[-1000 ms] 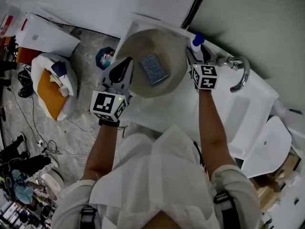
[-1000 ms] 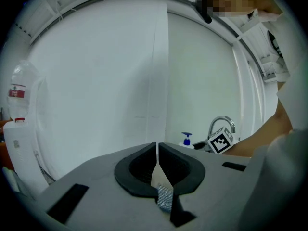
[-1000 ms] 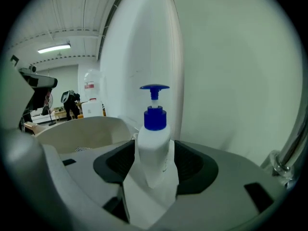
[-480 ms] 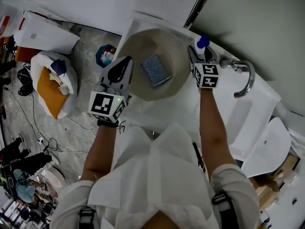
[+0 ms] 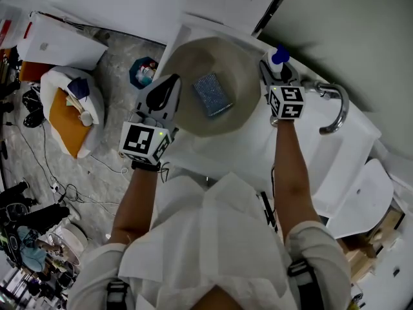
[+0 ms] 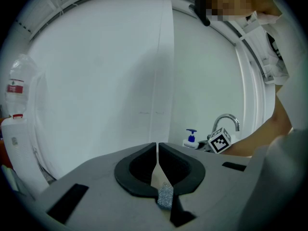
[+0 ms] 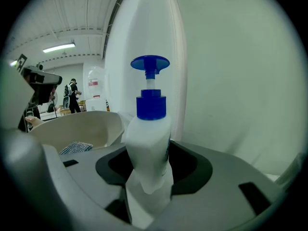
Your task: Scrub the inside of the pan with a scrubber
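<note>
Head view looks steeply down on a pale round pan held over a white sink, with the scrubber, a grey-blue rectangular pad, lying flat inside the pan near its middle. The left tool reaches in from the pan's left side, its tip at the rim, so the scrubber lies just to the right of that tip and between the two tools, touched by neither. Left gripper view shows this tool's jaws pressed together tip to tip, pinching the pan's thin pale edge, with a sliver of the scrubber visible low in the gap between them. The right tool sits at the pan's right side, just outside the rim, pointing at a white bottle with a blue pump top that stands at the back of the sink. Right gripper view shows the bottle upright between this tool's jaws, filling the space between them; the jaws have just been closing, and their tips lie against the bottle's sides. A curved metal tap stands just to the right of the right tool. The pan's bowl and the scrubber show to the left of the bottle in that same view.
</note>
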The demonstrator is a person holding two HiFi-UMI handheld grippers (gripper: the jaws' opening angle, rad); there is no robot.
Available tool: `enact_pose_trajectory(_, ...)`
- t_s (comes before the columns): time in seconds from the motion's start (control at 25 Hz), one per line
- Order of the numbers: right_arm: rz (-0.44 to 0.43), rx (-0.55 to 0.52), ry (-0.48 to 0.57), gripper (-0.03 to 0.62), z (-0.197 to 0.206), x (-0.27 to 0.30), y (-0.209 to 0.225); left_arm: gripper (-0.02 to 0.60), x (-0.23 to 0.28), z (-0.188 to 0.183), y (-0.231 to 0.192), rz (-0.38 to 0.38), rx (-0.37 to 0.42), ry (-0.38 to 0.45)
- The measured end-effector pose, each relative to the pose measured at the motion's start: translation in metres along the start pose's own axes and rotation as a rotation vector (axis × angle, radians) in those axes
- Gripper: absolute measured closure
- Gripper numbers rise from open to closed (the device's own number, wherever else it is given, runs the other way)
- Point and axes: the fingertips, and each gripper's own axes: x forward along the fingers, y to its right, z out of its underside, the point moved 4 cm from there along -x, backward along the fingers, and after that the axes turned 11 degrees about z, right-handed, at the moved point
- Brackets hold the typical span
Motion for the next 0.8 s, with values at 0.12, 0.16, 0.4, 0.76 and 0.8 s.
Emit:
enact_pose_trajectory(0.12, -0.004, 0.015, -0.026, 0.398, 0.0, -0.002, 0.003, 0.554, -0.002, 0.001, -0.001, 0.001, 0.005, -0.006)
enact_pose_trajectory(0.16, -0.005, 0.022, -0.031, 0.399, 0.0, -0.004, 0.004, 0.554, -0.002, 0.001, -0.002, 0.002, 0.008, -0.008)
enact_pose_trajectory(0.4, -0.034, 0.004, -0.092, 0.399, -0.022, -0.023, 0.01, 0.554, -0.007, -0.004, -0.007, 0.006, 0.011, 0.007)
enact_pose_trajectory(0.76, -0.196, -0.048, -0.286, 0.399, -0.059, -0.067, -0.019, 0.554, -0.015, -0.013, -0.017, 0.023, 0.003, 0.055)
enact_pose_trajectory(0.8, -0.223, -0.056, -0.315, 0.399, -0.062, -0.072, -0.025, 0.554, -0.017, -0.015, -0.018, 0.024, 0.0, 0.063)
